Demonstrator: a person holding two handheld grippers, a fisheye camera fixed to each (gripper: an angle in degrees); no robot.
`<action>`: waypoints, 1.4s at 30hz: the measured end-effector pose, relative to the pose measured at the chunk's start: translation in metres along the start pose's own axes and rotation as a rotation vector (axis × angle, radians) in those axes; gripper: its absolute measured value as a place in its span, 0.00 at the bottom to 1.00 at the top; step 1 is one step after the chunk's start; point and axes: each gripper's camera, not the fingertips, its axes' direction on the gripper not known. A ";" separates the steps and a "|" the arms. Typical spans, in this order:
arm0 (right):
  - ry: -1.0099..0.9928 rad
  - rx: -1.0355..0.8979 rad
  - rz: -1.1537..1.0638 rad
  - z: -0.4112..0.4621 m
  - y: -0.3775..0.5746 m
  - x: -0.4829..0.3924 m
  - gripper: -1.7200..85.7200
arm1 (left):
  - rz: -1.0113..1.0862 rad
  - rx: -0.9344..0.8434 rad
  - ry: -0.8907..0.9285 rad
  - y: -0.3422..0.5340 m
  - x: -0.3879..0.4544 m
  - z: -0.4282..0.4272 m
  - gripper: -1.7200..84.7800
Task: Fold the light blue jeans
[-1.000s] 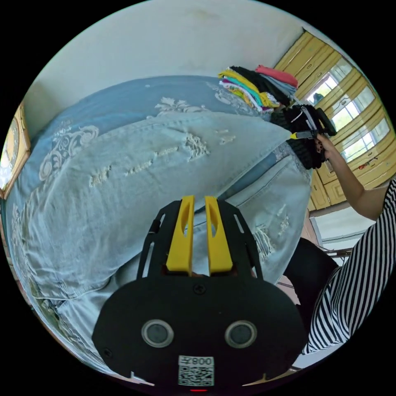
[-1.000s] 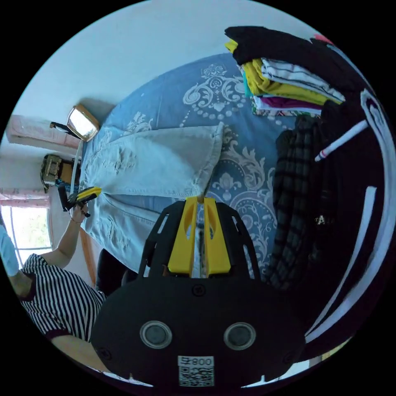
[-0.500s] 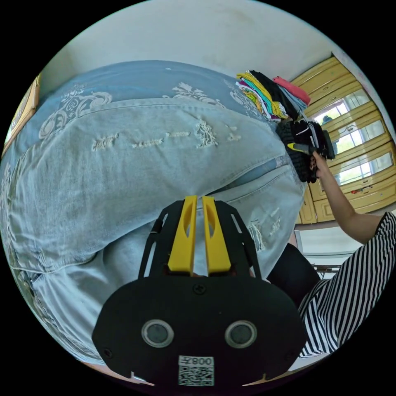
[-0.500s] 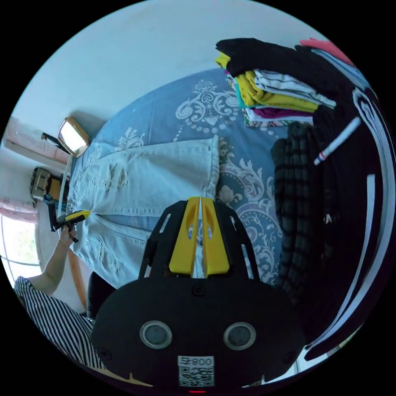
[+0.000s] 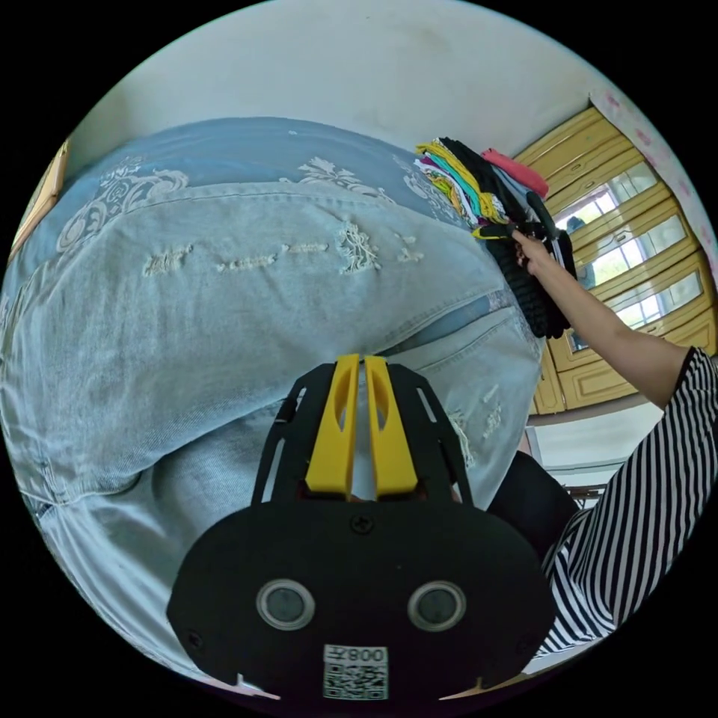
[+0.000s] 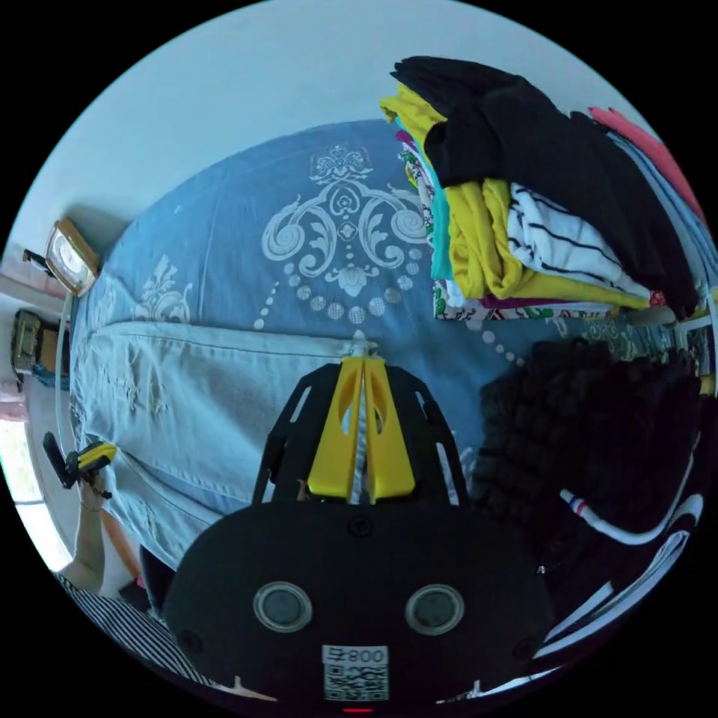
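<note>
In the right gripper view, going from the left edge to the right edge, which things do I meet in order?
Left claw → light blue jeans → right claw → stack of folded clothes.

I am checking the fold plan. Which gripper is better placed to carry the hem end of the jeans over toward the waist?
Probably the right gripper: its jaws pinch the hem of the light blue jeans, whereas the left gripper grips near the crotch.

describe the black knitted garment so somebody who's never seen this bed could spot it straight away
On the blue patterned bedspread, find the tall stack of folded clothes. The black knitted garment lies crumpled beside that stack, past the jeans hem. Unlike its neat, colourful neighbours, it is unfolded, dark and chunky-textured.
</note>
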 end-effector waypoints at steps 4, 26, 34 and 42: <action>-0.046 0.059 0.040 -0.010 -0.006 0.008 0.03 | -0.012 0.080 -0.014 0.003 -0.006 -0.011 0.03; -0.100 -0.024 -0.029 0.066 0.013 -0.070 0.06 | -0.046 0.020 -0.081 0.035 -0.043 -0.026 0.02; -0.150 0.103 -0.035 0.074 0.075 -0.122 0.09 | -0.023 0.084 -0.099 0.090 -0.046 -0.089 0.06; -0.074 -0.158 -0.217 0.143 0.173 -0.218 0.12 | -0.140 -0.017 -0.215 0.138 -0.070 -0.108 0.07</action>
